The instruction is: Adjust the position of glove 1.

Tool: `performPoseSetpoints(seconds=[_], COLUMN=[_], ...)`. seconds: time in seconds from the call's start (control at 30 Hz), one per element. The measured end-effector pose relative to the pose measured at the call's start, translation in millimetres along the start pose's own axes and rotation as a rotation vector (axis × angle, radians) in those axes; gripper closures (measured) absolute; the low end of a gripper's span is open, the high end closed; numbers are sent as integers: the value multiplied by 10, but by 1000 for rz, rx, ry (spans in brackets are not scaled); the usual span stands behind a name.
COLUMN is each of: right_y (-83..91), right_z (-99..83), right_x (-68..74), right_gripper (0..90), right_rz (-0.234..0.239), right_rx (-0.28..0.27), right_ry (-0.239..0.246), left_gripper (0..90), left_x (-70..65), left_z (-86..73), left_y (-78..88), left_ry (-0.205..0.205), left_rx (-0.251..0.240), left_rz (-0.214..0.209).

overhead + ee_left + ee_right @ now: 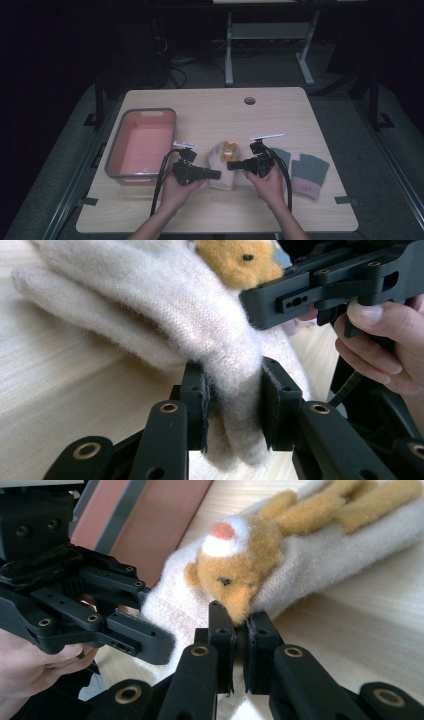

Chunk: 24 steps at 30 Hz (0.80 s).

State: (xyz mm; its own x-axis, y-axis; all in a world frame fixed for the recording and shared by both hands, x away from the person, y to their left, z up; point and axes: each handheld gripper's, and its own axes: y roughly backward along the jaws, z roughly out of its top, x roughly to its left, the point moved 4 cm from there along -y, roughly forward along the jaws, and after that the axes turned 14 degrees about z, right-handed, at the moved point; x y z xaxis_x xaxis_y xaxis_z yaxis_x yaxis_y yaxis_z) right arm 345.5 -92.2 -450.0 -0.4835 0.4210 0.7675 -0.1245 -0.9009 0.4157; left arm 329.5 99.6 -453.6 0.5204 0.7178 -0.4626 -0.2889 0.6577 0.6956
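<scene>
A cream woolly glove (222,172) with an orange plush animal (229,150) sewn on it lies at the table's middle front. My left gripper (216,174) comes at it from the left. In the left gripper view its jaws (234,390) are shut on a bunched fold of the cream glove (165,315). My right gripper (231,165) comes from the right. In the right gripper view it (240,625) pinches the cream glove (320,565) just under the animal's snout (240,600). The two grippers face each other closely, and each shows in the other's view: right gripper (330,280), left gripper (90,615).
A salmon bin with a grey rim (114,150) stands at the table's left, close to my left hand. Two grey gloves with pinkish cuffs (310,172) lie right of my right hand. A cable hole (249,100) sits near the far edge. The far half of the wooden table (210,107) is bare.
</scene>
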Motion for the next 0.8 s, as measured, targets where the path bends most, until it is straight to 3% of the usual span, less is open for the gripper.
performPoseSetpoints(seconds=[0.27, 0.8], right_y=[42, 89], right_z=[90, 336], right_x=[102, 333], right_gripper=[847, 848], right_rz=[10, 4], right_rx=[-12, -9], right_ry=[15, 54], left_gripper=[680, 680], left_x=[-35, -34], left_z=[100, 297], left_y=[117, 351], left_ry=[-23, -31], left_rx=[-21, -71], left_rz=[-2, -26])
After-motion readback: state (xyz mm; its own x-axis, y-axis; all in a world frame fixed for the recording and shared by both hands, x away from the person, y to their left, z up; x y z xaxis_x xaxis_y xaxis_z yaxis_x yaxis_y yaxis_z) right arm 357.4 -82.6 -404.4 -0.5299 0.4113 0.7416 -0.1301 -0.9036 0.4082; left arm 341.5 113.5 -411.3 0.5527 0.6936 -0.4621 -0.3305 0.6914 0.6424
